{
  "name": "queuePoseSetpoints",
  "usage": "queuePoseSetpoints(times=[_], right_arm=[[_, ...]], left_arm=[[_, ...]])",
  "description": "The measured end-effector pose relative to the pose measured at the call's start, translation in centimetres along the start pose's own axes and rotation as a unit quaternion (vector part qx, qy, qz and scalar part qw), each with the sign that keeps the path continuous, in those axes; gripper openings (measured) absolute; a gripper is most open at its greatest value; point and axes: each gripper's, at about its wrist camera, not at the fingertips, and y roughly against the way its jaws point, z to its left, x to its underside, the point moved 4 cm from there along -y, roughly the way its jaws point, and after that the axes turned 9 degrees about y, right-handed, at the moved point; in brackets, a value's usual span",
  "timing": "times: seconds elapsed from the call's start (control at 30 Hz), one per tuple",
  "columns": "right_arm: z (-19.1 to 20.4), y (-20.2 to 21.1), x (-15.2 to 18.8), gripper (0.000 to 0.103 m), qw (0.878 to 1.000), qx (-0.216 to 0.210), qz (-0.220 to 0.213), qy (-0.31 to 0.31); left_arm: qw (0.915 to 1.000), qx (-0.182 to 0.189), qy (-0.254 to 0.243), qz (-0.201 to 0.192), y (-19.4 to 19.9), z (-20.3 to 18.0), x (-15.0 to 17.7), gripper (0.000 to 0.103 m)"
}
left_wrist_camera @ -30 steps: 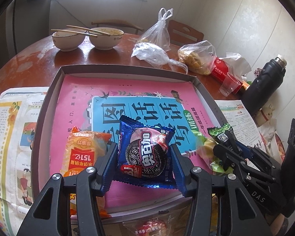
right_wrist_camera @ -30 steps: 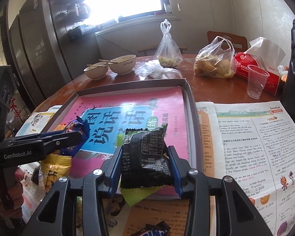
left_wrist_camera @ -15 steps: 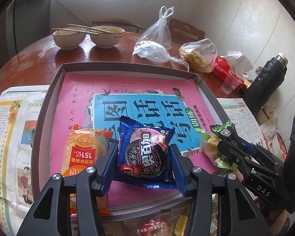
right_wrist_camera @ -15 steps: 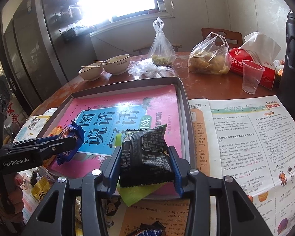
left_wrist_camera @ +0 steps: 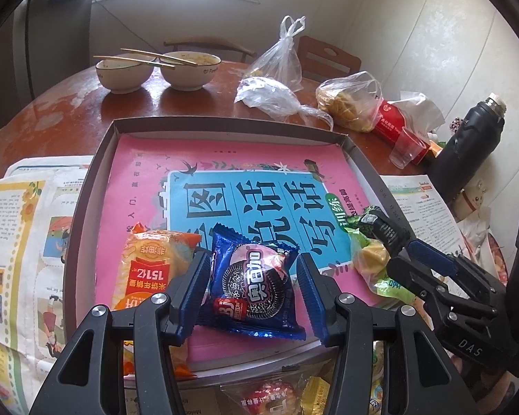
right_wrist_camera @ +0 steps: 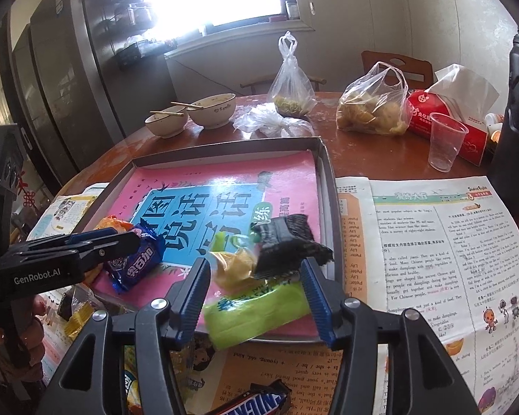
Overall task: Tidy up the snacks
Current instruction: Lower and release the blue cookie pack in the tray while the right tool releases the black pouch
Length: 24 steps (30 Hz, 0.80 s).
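The snacks are small sealed packets, and they look light, soft and crinkly, with slick film that could slide between hard pads. The biscuit inside the blue packet (left_wrist_camera: 256, 285) is probably brittle, so a gentle squeeze across the flat sides of the wrapper, away from the crimped ends, seems the safest hold.

In the left wrist view, the blue packet sits low in the middle of the frame, over the near edge of the grey tray (left_wrist_camera: 97, 173), which is lined with a pink and blue book cover. The left gripper (left_wrist_camera: 254, 295) has its jaws partly apart with the packet between them. The left pad touches the wrapper's edge, while a thin gap shows at the right pad, so the hold looks loose at best. An orange packet (left_wrist_camera: 148, 269) lies just beside it to the left, inside the tray.

In the right wrist view, the right gripper (right_wrist_camera: 256, 294) has just been opening its jaws. The black packet (right_wrist_camera: 287, 245) sits tilted and blurred above the middle of the frame, between the pads but apparently free of them, near the tray's right wall. Under it lie a green packet (right_wrist_camera: 256, 311) and a yellowish one (right_wrist_camera: 233, 268), both at the tray's near edge. A chocolate bar (right_wrist_camera: 256, 401) waits on the newspaper (right_wrist_camera: 443, 259) at the bottom of the frame.
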Motion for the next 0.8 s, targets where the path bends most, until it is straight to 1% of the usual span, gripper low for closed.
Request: queuePoseSetpoints(times=[0.27, 0.37, 0.4, 0.57, 0.7, 0.77, 0.8], right_arm=[[0.8, 0.6, -0.3, 0.054, 1.0, -0.009, -0.007, 0.009], [0.8, 0.9, -0.4, 0.054, 1.0, -0.01, -0.011, 0.009], [0.9, 0.9, -0.4, 0.054, 1.0, -0.01, -0.013, 0.01], [1.0, 1.2, -0.6, 0.055, 1.0, -0.013, -0.017, 0.012], [1.3, 1.4, -0.7, 0.058, 1.0, -0.014, -0.02, 0.015], [1.3, 1.5, -0.7, 0.059, 1.0, -0.015, -0.022, 0.016], [1.3, 1.6, -0.8, 0.059, 0.999, -0.016, -0.022, 0.016]], left_arm=[[1.0, 0.001, 0.001, -0.005, 0.7, 0.1, -0.1, 0.055], [1.0, 0.0, -0.001, -0.009, 1.1, 0.1, 0.0, 0.057], [0.9999, -0.001, -0.001, -0.01, 1.3, 0.1, 0.0, 0.059], [0.9999, -0.003, -0.003, -0.016, 2.2, 0.2, 0.1, 0.06], [0.9998, -0.004, -0.007, -0.02, 3.0, 0.0, 0.3, 0.061], [0.9997, -0.004, -0.008, -0.023, 3.4, 0.0, 0.4, 0.064], [0.9997, -0.003, -0.008, -0.025, 3.7, 0.0, 0.4, 0.07]])
